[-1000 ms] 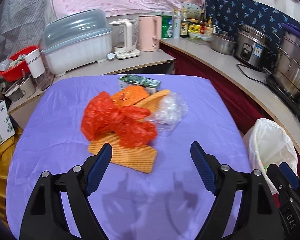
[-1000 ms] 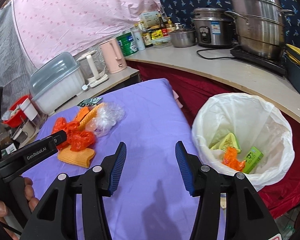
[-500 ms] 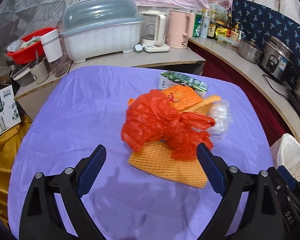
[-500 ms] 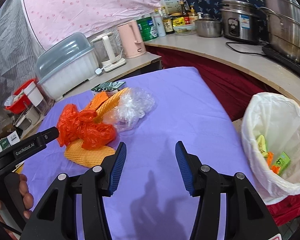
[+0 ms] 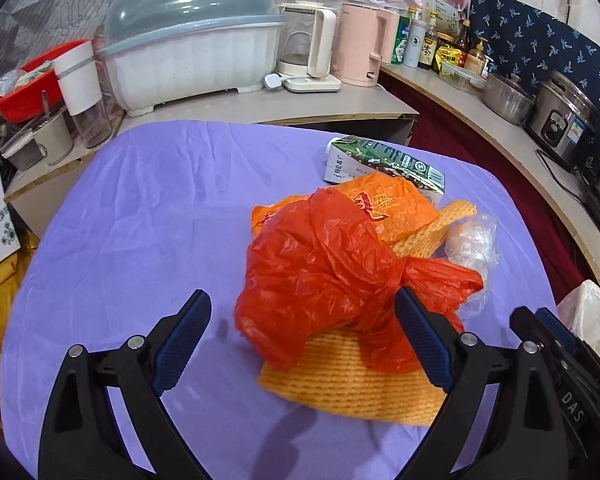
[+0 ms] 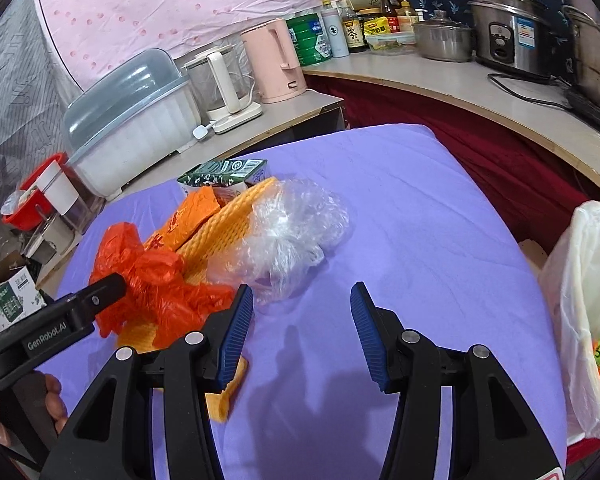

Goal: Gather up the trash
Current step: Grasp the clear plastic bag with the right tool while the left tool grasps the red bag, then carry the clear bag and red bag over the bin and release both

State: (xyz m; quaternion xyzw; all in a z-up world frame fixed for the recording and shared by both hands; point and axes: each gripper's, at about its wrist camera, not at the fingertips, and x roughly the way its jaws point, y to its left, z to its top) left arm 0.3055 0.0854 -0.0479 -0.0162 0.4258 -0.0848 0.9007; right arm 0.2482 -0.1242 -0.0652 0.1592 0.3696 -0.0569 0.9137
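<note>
A pile of trash lies on the purple table (image 5: 132, 216). A crumpled red plastic bag (image 5: 320, 272) sits on an orange foam net (image 5: 356, 384). Behind it are an orange wrapper (image 5: 392, 204), a green milk carton (image 5: 384, 160) and a clear plastic bag (image 5: 474, 240). My left gripper (image 5: 302, 338) is open, its jaws on either side of the red bag's near end, not closed on it. My right gripper (image 6: 302, 332) is open and empty just in front of the clear bag (image 6: 292, 232). The left gripper's finger (image 6: 80, 312) shows at the red bag (image 6: 152, 280).
A white-lined bin (image 6: 584, 304) with trash inside stands off the table's right edge. A counter behind holds a dish rack (image 5: 188, 36), kettles (image 5: 358, 44), bottles and pots (image 6: 508, 36). A red basin (image 5: 20, 92) sits at the left.
Both grippers have moved forward toward the pile. The left gripper now straddles the red bag's near end. The right gripper has swung left from the bin toward the clear bag.
</note>
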